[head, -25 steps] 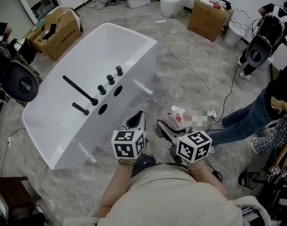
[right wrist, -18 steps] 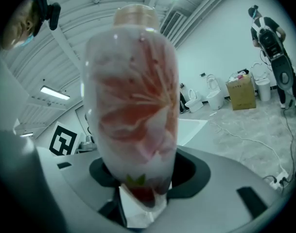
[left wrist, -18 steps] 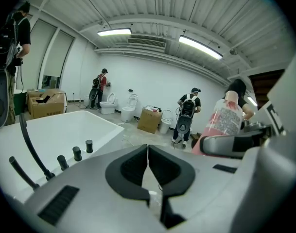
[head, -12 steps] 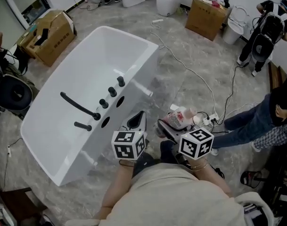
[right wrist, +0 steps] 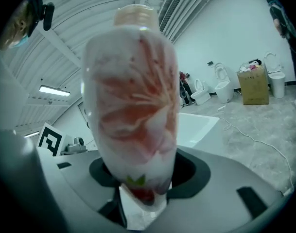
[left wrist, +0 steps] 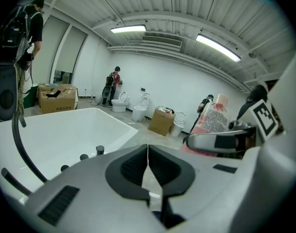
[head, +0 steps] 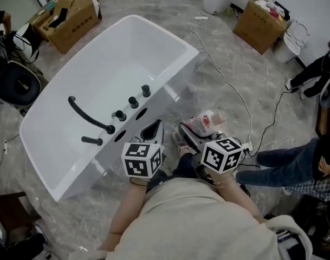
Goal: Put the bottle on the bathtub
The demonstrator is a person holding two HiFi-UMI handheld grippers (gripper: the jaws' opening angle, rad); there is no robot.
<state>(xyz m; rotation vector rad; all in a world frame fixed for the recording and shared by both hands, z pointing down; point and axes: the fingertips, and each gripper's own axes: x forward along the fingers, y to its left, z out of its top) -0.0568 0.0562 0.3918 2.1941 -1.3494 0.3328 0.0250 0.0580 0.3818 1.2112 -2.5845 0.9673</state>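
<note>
A pink-labelled plastic bottle (right wrist: 133, 106) is held clamped at its base in the right gripper (head: 189, 137), just beside the white bathtub (head: 127, 53), while the left gripper (head: 152, 132) is pressed together, empty.

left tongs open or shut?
Shut. In the left gripper view the left tongs have their jaws meeting along a thin seam, with nothing between them.

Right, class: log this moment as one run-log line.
right gripper: shut on pink-and-white plastic bottle | left gripper: shut, empty | white bathtub: bottle not yet on it
</note>
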